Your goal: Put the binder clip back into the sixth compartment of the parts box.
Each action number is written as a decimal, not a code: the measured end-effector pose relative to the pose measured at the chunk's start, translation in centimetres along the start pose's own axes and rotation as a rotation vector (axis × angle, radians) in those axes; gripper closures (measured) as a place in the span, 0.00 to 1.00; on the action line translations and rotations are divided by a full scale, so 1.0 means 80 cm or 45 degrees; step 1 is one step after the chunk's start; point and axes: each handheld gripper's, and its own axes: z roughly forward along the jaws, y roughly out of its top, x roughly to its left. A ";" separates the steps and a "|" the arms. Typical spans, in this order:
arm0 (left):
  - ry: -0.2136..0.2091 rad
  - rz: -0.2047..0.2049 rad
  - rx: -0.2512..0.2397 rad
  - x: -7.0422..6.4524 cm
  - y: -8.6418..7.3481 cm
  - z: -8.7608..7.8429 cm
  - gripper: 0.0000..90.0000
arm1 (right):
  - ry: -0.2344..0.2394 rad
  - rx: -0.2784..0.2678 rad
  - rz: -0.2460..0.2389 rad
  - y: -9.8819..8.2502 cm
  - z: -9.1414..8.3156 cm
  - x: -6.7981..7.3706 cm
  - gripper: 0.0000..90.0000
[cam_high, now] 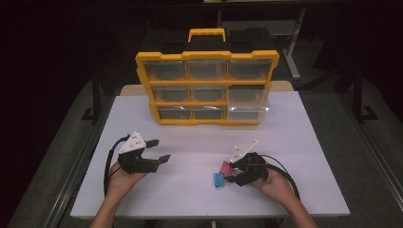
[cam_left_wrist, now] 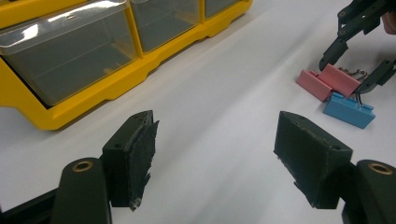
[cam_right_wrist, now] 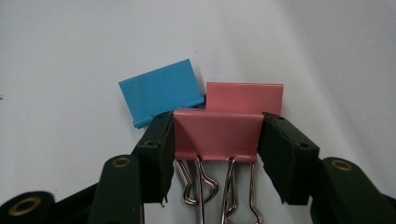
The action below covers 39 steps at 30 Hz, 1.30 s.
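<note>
Three binder clips lie together on the white table (cam_high: 190, 194) at the front right. In the right gripper view the nearer pink clip (cam_right_wrist: 215, 135) sits between the pads of my right gripper (cam_right_wrist: 217, 123), both pads against its sides, its wire handles pointing toward me. A second pink clip (cam_right_wrist: 244, 95) lies just behind it and a blue clip (cam_right_wrist: 159, 95) to its left. From above, the right gripper (cam_high: 236, 172) is low over the pink clip (cam_high: 225, 167) and the blue clip (cam_high: 219, 180). My left gripper (cam_high: 159, 150) stands open at the front left, nothing between its jaws.
A yellow parts organizer (cam_high: 207, 88) with clear drawers stands upright at the back middle of the table; its lower right drawer is pulled out a little. In the left gripper view it fills the upper left (cam_left_wrist: 93, 88), with the clips (cam_left_wrist: 343, 78) at the right.
</note>
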 end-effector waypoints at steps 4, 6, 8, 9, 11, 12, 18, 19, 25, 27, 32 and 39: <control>0.001 -0.002 -0.004 0.000 0.000 0.000 0.32 | 0.012 -0.016 0.000 0.000 -0.003 -0.001 0.54; 0.001 -0.005 -0.009 0.000 -0.001 -0.001 0.32 | -0.002 -0.012 -0.007 -0.001 -0.003 -0.002 0.54; 0.001 -0.006 -0.007 0.000 -0.001 -0.001 0.32 | 0.010 -0.013 0.010 -0.002 -0.003 -0.003 0.54; 0.000 -0.007 -0.008 0.000 -0.002 -0.001 0.32 | 0.010 -0.014 0.012 -0.002 -0.004 -0.004 0.54; 0.001 -0.003 -0.005 -0.001 -0.002 -0.001 0.32 | 0.014 -0.016 0.005 -0.002 -0.004 -0.004 0.54; 0.002 -0.005 -0.008 -0.001 -0.002 -0.002 0.32 | 0.020 -0.019 -0.002 -0.001 -0.004 -0.004 0.54; 0.003 -0.019 -0.019 0.000 -0.002 -0.005 0.32 | 0.048 -0.056 0.026 -0.002 -0.012 -0.006 0.54; 0.004 -0.019 -0.022 0.000 -0.003 -0.005 0.32 | 0.045 -0.064 0.020 -0.003 -0.014 -0.008 0.54; 0.006 -0.020 -0.021 0.001 -0.003 -0.006 0.32 | 0.059 -0.090 0.026 -0.004 -0.021 -0.012 0.54; 0.002 -0.028 -0.030 0.000 -0.003 -0.005 0.32 | 0.062 -0.105 0.028 -0.005 -0.024 -0.012 0.54; 0.004 -0.032 -0.024 0.002 -0.004 -0.006 0.32 | 0.097 -0.150 0.044 -0.004 -0.034 -0.017 0.54; 0.011 -0.038 -0.037 0.005 -0.004 -0.010 0.31 | 0.117 -0.180 0.025 0.007 -0.053 -0.026 0.54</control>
